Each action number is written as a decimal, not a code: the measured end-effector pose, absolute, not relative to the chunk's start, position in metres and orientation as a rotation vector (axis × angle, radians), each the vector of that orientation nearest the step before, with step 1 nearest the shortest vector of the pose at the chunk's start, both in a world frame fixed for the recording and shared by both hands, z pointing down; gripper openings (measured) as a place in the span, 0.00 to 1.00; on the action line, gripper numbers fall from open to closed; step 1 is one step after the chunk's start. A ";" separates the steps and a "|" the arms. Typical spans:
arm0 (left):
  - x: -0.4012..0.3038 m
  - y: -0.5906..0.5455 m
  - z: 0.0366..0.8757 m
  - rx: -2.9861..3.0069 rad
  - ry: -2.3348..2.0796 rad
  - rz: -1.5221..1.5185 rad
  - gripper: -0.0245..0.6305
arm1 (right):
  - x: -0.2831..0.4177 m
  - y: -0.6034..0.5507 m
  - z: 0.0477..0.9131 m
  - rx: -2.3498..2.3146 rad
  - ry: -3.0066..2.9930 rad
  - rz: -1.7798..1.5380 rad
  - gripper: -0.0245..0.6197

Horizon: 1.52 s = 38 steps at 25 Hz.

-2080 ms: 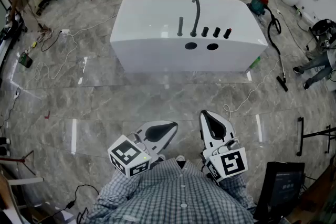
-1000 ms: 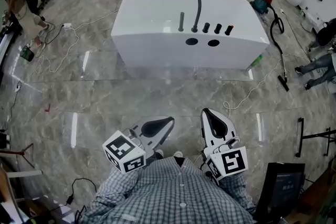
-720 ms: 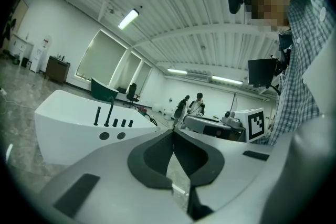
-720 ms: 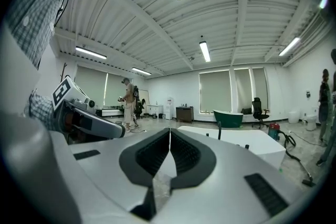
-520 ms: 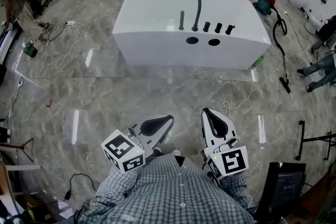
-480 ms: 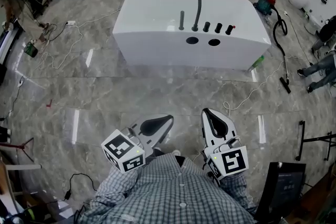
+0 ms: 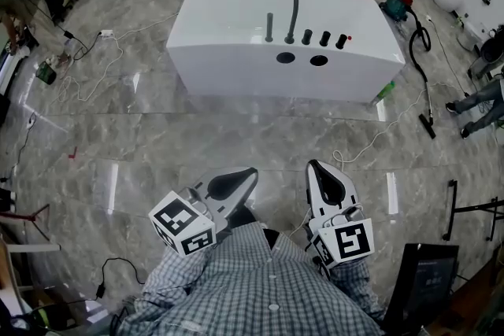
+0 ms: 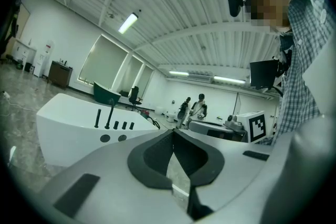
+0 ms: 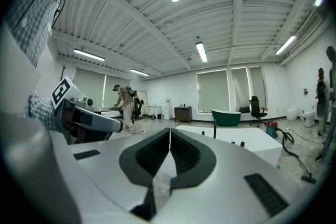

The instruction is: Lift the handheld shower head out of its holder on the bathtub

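We face a white bathtub [image 7: 236, 59] across an open stretch of floor [image 7: 157, 145], well apart from us; the shower head [image 7: 269, 27], a slim dark upright stick, sits in its holder on the tub's near rim, just left of the curved spout [image 7: 294, 10]; the left gripper [image 7: 239, 179] and right gripper [image 7: 319, 175] are empty, jaws pressed together. We judge the shower head light, stiff, probably slick; best pinched round its upper shaft and drawn straight up. Only the left gripper view shows two people [image 8: 191, 107] beyond the tub.

One bathtub [image 7: 228, 20], three knobs [image 7: 324, 38]
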State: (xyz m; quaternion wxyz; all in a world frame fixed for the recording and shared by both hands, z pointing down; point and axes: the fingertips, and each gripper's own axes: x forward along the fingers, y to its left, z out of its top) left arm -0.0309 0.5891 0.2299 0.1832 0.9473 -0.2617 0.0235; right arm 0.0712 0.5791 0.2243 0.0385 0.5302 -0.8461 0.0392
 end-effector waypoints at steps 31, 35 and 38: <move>-0.045 0.348 0.237 2.704 -0.601 0.093 0.05 | 0.065 0.354 0.225 1.732 -2.480 0.123 0.06; -0.052 0.318 0.235 2.710 -0.599 0.073 0.05 | 0.057 0.326 0.222 1.733 -2.479 0.093 0.06; -0.057 0.300 0.232 2.722 -0.597 0.076 0.05 | 0.050 0.308 0.215 1.736 -2.488 0.072 0.06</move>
